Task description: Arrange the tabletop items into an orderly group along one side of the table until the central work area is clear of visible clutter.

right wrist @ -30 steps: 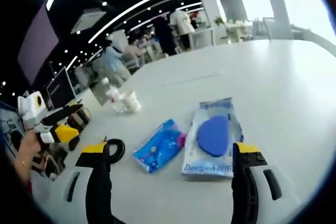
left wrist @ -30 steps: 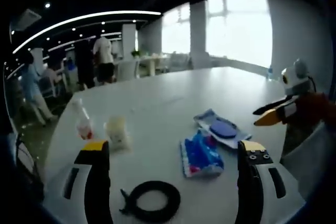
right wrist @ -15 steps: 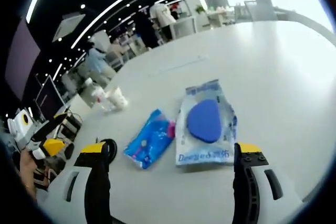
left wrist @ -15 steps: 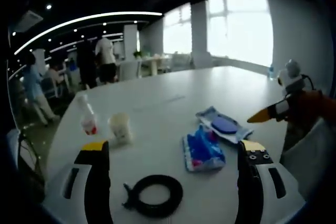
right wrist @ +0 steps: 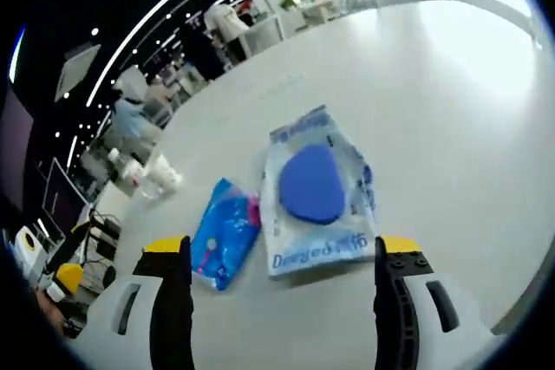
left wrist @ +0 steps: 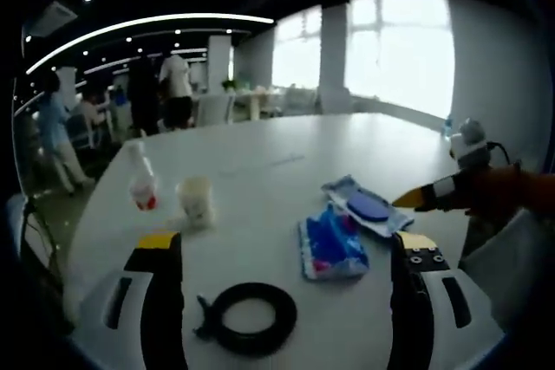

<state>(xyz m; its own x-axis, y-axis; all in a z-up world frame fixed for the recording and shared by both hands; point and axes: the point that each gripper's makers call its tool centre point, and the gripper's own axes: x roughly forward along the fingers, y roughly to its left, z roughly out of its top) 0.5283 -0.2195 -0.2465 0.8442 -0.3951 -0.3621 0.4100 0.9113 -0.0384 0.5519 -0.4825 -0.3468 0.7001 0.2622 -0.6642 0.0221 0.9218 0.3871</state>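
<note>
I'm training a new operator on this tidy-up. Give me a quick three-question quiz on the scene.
1. True or false: the wet-wipes pack has a blue oval lid.
2. What lies nearest the left gripper: A) black ring B) paper cup C) bottle?
3. The smaller blue packet lies beside the wipes, toward the ____ finger of the right gripper.

Key: 1 true; 2 A; 3 left.
</note>
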